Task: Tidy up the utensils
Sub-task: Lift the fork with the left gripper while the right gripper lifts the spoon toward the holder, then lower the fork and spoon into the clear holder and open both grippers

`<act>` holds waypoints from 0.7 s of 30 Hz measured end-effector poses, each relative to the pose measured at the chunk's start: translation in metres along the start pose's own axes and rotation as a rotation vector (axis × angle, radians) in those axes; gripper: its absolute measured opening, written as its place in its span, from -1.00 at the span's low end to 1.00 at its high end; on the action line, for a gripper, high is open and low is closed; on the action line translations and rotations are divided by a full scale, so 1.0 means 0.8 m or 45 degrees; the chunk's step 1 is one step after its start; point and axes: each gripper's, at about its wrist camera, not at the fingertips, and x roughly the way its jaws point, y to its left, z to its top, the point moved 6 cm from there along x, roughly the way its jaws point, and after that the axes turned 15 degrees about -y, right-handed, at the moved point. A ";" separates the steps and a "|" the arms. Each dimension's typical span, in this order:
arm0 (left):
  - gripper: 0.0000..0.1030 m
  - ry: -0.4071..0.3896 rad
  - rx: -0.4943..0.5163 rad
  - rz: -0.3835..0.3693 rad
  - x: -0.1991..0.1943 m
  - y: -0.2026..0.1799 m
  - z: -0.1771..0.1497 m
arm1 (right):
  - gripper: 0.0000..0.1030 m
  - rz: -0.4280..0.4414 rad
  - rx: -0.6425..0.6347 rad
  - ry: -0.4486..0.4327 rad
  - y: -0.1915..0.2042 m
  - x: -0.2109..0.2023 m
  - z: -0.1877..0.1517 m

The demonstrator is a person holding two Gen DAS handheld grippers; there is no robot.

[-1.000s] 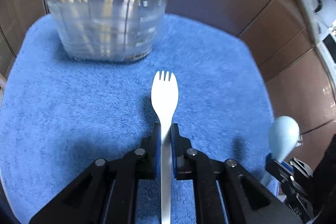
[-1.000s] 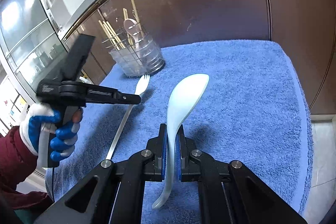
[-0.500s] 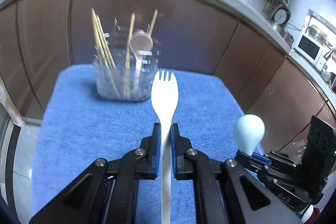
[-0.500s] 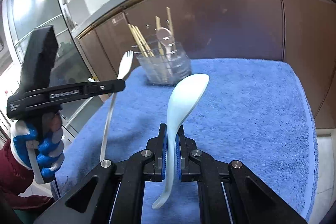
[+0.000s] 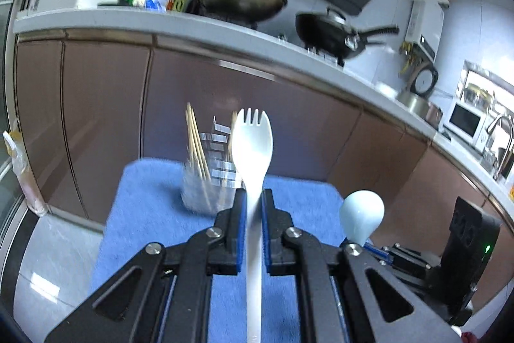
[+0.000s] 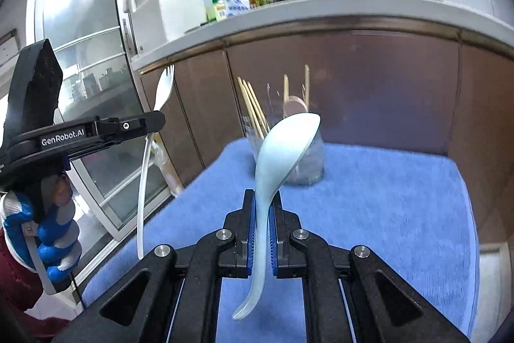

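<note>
Left gripper (image 5: 253, 208) pinching white spork (image 5: 252, 143) by its handle, tines up, right gripper (image 6: 262, 211) clamped on pale-blue soup spoon (image 6: 282, 147), both raised above blue towel (image 6: 385, 198), clear utensil holder (image 6: 305, 163) beyond.

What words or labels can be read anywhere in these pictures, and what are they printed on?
"GenRobot.AI": white letters on the side of the left gripper, seen from the right wrist view.
Packets and bottles on the kitchen counter carry labels, but they are too blurred to read.
The white spork has small embossed marks low on its handle, too small to read.
The round dial on the counter: too small to read.
Nothing else legible.
</note>
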 end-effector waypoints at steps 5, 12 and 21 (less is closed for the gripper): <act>-0.85 -0.143 -0.005 -0.005 0.026 0.009 0.062 | -0.85 0.017 -0.039 -0.105 0.005 0.036 0.045; -0.85 -0.289 -0.005 0.017 0.103 0.028 0.114 | -0.85 0.036 -0.086 -0.263 -0.001 0.106 0.103; -0.85 -0.427 0.077 0.136 0.210 0.054 0.112 | -0.85 -0.024 -0.236 -0.405 -0.005 0.192 0.134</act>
